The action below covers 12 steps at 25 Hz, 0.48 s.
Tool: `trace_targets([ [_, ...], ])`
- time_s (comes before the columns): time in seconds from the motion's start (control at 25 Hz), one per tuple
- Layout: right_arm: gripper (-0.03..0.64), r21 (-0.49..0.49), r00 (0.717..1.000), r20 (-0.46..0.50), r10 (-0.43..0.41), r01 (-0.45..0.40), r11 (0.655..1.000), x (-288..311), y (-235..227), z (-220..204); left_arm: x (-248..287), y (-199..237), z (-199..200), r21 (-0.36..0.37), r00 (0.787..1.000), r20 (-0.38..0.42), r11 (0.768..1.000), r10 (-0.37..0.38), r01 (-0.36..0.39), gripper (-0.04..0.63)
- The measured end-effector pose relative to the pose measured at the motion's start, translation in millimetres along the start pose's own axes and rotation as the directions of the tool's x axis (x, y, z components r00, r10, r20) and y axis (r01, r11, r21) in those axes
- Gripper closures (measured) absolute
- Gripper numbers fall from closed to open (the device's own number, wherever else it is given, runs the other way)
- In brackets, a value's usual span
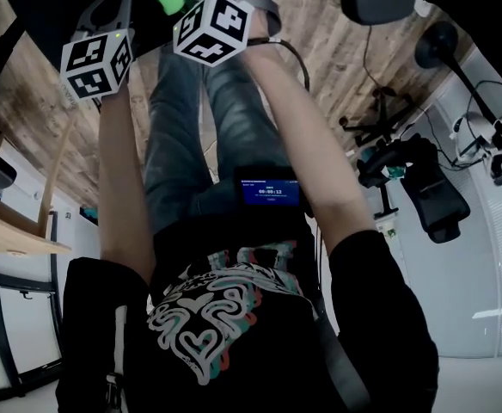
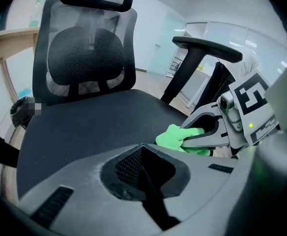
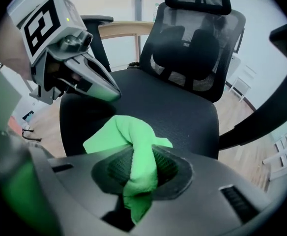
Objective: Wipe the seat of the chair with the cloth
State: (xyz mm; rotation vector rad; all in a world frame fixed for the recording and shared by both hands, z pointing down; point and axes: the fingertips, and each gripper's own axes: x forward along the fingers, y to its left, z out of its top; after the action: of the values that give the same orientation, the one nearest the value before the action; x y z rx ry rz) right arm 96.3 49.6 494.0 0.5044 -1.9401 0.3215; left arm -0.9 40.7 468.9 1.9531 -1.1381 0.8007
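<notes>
The black mesh-backed chair (image 3: pixel 197 43) faces both tools, its dark seat (image 3: pixel 173 112) just below them. The left hand-held gripper (image 2: pixel 142 152) is clenched on nothing. The right hand-held gripper (image 2: pixel 188 137) grasps the green cloth (image 3: pixel 133 132), bunched over the seat's front part

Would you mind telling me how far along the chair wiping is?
Done: the right gripper holds the cloth in its jaws. In hand: it hangs at the front of the seat, contact unclear. Left: wiping across it; the left gripper is shut, empty.
</notes>
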Motion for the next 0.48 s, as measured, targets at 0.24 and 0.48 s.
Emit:
trace_targets([
  [0.24,0.534,0.024,1.000,0.003,-0.031,0.031,0.999,-10,-17,-12,8,-11,0,0.016,1.000,-0.017,1.000,-0.017,0.017,0.594],
  [0.48,0.534,0.041,0.999,0.006,-0.050,0.050,0.998,-16,-27,-16,13,-18,3,0.022,0.999,-0.017,0.999,-0.035,0.035,0.594],
])
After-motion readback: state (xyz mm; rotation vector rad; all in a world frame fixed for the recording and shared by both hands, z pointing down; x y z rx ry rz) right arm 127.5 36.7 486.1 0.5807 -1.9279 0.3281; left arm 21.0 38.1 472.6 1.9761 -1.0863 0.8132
